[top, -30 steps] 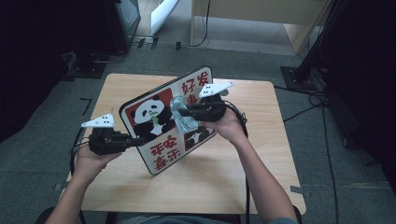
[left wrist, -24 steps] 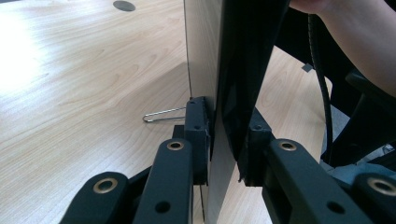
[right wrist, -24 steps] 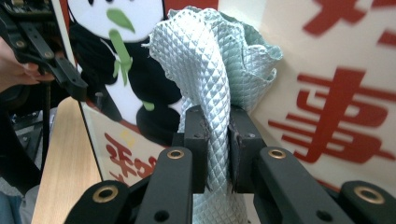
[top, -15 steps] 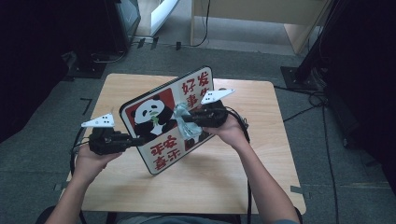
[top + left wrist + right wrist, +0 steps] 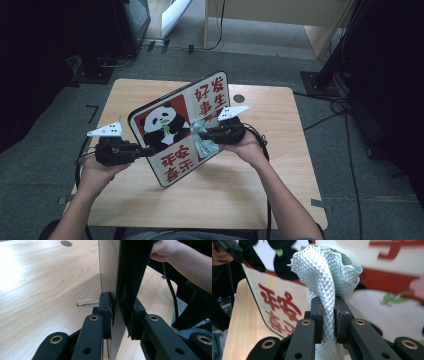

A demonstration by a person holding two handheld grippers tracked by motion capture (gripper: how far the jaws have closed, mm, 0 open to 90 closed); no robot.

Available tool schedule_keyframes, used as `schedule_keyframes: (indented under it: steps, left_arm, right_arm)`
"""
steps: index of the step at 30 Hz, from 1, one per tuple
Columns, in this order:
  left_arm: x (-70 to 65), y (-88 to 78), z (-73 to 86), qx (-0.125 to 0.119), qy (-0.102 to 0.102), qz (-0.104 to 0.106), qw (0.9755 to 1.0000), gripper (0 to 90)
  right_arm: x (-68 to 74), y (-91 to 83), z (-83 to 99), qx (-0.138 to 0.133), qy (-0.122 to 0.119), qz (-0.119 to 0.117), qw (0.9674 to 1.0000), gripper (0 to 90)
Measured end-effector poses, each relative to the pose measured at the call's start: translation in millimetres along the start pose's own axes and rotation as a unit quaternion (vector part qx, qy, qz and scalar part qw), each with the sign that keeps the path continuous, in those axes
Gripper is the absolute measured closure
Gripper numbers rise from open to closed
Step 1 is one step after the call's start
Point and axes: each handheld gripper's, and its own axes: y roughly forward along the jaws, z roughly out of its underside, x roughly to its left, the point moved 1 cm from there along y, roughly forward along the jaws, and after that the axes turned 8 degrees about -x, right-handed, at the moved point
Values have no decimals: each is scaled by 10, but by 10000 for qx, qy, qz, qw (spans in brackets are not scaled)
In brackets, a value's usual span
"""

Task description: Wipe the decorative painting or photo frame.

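A rounded signboard [image 5: 176, 129] with a panda picture and red characters stands tilted on its lower edge on the wooden table [image 5: 280, 200]. My left gripper [image 5: 148, 150] is shut on the board's left edge; in the left gripper view its jaws [image 5: 120, 316] clamp the dark edge of the board [image 5: 131, 270]. My right gripper [image 5: 209, 136] is shut on a bunched pale blue-green cloth [image 5: 201, 140] and presses it against the printed face. In the right gripper view the quilted cloth [image 5: 324, 272] bulges out above the gripper [image 5: 328, 320], in front of the board [image 5: 387, 260].
A thin wire loop [image 5: 87, 301] lies on the table behind the board. A round cable hole [image 5: 239, 98] sits near the table's far edge. Cables trail from both grippers. Dark equipment stands [image 5: 325, 75] and furniture surround the table on the grey floor.
My right gripper and the cloth have slid down the board's face toward the person. The left gripper and the board have hardly moved.
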Motion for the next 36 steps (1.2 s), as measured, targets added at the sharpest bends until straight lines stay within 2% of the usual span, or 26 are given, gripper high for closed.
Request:
schedule_keyframes:
  steps: [4, 9, 14, 26, 36]
  left_arm:
    - [3, 1, -1, -5, -11, 6, 10000, 779]
    - [10, 0, -1, 0, -10, 25, 10000, 778]
    - [16, 0, 1, -8, -17, 40, 10000, 778]
    - [26, -1, -3, 3, -8, 63, 10000, 777]
    - [37, 0, -9, 21, 12, 96, 10000, 776]
  right_arm:
    - [9, 7, 69, 12, 22, 44, 10000, 805]
    - [-11, 23, 129, 40, 177, -24, 9998, 805]
    - [-15, 31, 190, -22, 194, -38, 9998, 805]
    - [-14, 65, 342, 89, 266, -30, 9996, 805]
    - [-7, 124, 543, 329, 313, 3, 9990, 806]
